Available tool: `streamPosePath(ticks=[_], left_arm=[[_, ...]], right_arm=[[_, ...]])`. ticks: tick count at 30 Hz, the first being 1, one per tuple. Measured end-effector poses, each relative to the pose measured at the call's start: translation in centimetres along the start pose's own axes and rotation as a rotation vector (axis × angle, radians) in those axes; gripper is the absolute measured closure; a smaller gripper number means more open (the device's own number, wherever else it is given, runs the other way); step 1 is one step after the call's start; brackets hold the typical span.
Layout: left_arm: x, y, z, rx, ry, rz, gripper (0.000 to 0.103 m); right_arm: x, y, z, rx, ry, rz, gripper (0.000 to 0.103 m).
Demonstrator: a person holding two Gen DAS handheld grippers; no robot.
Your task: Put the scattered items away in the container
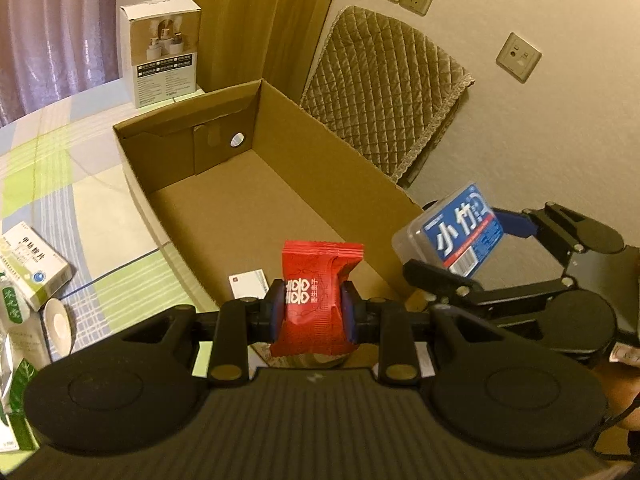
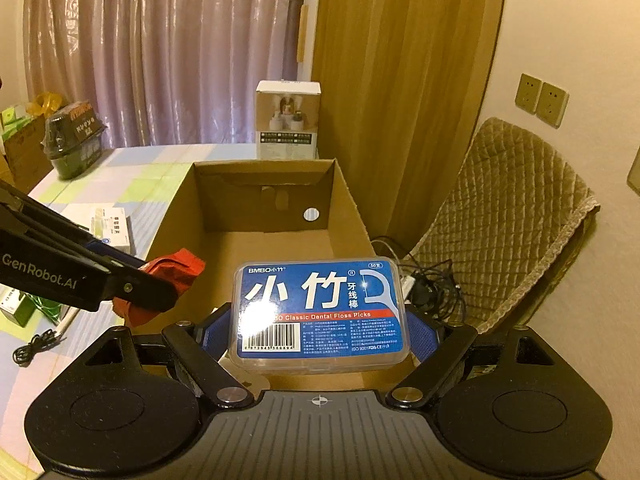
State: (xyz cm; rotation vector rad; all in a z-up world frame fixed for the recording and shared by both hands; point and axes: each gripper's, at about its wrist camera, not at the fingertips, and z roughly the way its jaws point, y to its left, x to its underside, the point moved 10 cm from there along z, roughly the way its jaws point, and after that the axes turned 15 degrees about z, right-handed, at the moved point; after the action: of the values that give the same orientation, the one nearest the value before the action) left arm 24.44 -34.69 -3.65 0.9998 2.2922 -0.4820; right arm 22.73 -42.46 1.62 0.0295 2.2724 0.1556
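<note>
An open, empty cardboard box (image 1: pixel 280 128) stands on the checked tablecloth; it also shows in the right wrist view (image 2: pixel 180 216). My left gripper (image 1: pixel 314 308) is shut on a red snack packet (image 1: pixel 316 280) and holds it above the box's near end. My right gripper (image 2: pixel 320 336) is shut on a clear dental floss pick box with a blue label (image 2: pixel 320 308), also held above the near end. In the left wrist view the floss box (image 1: pixel 456 232) hangs at the right, over the box's right wall. In the right wrist view the red packet (image 2: pixel 172 276) is at the left.
A white medicine box (image 1: pixel 36 268) and green packs (image 1: pixel 16 360) lie on the cloth at left. A tall white carton (image 1: pixel 164 52) stands behind the cardboard box. A quilted chair (image 2: pixel 512 232) and cables (image 2: pixel 432 280) are to the right. A dark jar (image 2: pixel 72 140) stands far left.
</note>
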Motion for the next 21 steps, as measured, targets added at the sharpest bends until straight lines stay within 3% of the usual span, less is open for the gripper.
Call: streamPosePath(ticks=[1,4,10,14,21], left_arm=[[0.0,0.1,0.2,0.000,0.001,-0.005,0.078],[0.1,0.9,0.3,-0.004,-0.013,-0.039,0.058],[1.3,2.5,-0.8,-0.039,-0.014,-0.056,0.058],[2.2,3.1,-2.2,-0.069,-0.024,-0.059,0.052],[3.2,2.6,-3.1,-0.065,-0.020,-0.058,0.051]], right_arm=[[0.0,0.0,0.2,-0.001,0.002,0.001,0.015],[-0.1,-0.2,0.7,-0.002,0.005,0.005,0.015],[0.0,-0.3,1.0,-0.003,0.008,0.008,0.015],[0.1,-0.2,1.4,-0.006,0.014,0.011,0.015],[0.1,0.6,1.6,-0.021,0.015,0.009,0.015]])
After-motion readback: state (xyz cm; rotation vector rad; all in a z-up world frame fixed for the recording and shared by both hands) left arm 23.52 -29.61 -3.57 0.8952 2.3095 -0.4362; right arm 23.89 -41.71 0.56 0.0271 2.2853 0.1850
